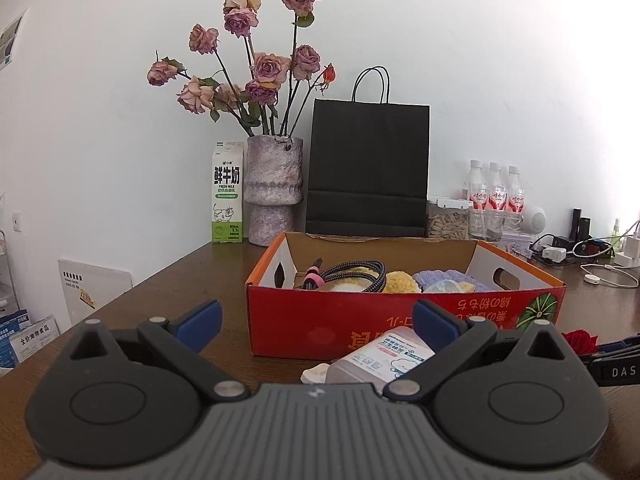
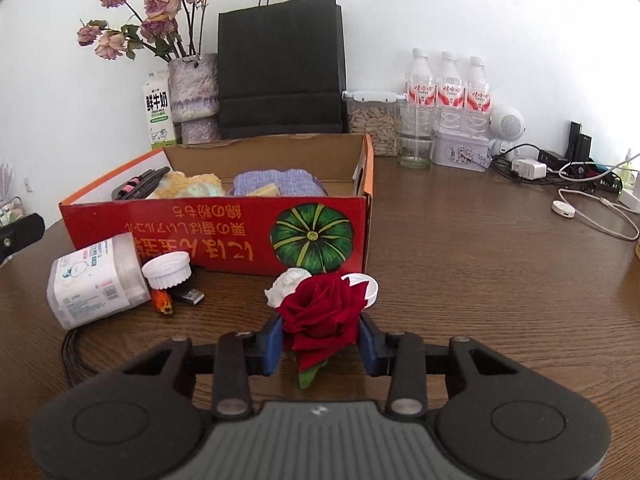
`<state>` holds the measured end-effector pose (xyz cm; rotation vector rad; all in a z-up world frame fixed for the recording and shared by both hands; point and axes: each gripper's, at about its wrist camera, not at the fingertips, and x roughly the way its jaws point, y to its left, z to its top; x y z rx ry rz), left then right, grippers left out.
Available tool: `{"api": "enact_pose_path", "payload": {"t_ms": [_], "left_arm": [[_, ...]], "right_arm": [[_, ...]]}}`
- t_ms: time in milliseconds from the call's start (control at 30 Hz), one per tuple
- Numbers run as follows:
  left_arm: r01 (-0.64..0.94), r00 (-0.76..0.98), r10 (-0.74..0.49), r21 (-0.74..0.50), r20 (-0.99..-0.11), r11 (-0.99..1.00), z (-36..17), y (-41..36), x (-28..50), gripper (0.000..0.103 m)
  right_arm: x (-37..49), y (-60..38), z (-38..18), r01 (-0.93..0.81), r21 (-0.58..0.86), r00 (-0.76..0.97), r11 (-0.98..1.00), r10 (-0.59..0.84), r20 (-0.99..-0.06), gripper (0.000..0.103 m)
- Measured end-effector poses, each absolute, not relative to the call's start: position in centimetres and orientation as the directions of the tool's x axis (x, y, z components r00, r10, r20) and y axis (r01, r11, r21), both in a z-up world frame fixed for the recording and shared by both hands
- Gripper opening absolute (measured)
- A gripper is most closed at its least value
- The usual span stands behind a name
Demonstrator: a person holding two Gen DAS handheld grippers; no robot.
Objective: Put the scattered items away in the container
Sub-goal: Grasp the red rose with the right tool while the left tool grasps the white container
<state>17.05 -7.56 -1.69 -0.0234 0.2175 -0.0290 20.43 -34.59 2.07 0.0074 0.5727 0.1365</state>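
Near edge of bench: right gripper [image 2: 320, 338] with its blue fingers [image 2: 273, 344] narrowed around a red rose [image 2: 320, 312]; both pads look to be touching the petals, though the bloom hides the contact itself, so a full pinch is likely rather than certain.
Left gripper: left gripper [image 1: 318, 322] hangs with fingers wide and nothing between them, pointed at the box's near wall.
Container: red cardboard box [image 2: 224, 232] toward the bench's back edge, open-topped, already holding a braided cable, yellow and purple cloths.
Loose on bench: tub of cotton swabs [image 2: 94, 280] on its side, its white lid [image 2: 166, 270] beside it, a USB stick [image 2: 190, 296], a small orange piece, a white wad [image 2: 286, 284] and a white cap [image 2: 364, 284] just beyond the rose.
Step in hand: securing the rose for a lift into the box.
Doing it well: squeeze only enough to carry; petals crush easily. Lift straight up to clear the cap and wad, pass above the box's near wall, lower onto the cloths, then release.
Risk: a soft bloom may slip or shed if gripped too lightly or dragged.
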Motion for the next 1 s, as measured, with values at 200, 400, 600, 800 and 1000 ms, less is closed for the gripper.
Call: {"api": "enact_pose_path", "payload": {"t_ms": [200, 400, 600, 800, 1000], "left_arm": [[0.035, 0.973, -0.039, -0.022, -0.229, 0.999, -1.7, -7.7, 17.3, 0.103], [0.083, 0.965, -0.077, 0.014, -0.252, 0.996, -1.7, -8.4, 17.6, 0.103], [0.173, 0.935, -0.155, 0.031, -0.318, 0.984, -2.1, -9.1, 18.7, 0.103], [0.231, 0.892, -0.203, 0.021, -0.404, 0.973, -2.6, -9.5, 20.2, 0.103], [0.250, 0.868, -0.216, 0.017, -0.447, 0.968, -3.0, -10.2, 21.2, 0.103]], "right_arm": [[19.6, -34.4, 2.7, -0.127, 0.023, 0.863, 0.992, 0.122, -0.491, 0.037], [19.2, -34.3, 2.9, -0.131, 0.012, 0.877, 0.991, 0.121, -0.465, 0.037], [19.2, -34.1, 3.0, -0.135, 0.006, 0.879, 0.991, 0.123, -0.461, 0.037], [19.1, -33.9, 2.9, -0.144, -0.006, 0.879, 0.990, 0.125, -0.459, 0.037], [19.0, -33.5, 2.9, -0.154, -0.020, 0.878, 0.988, 0.128, -0.461, 0.037]]}}
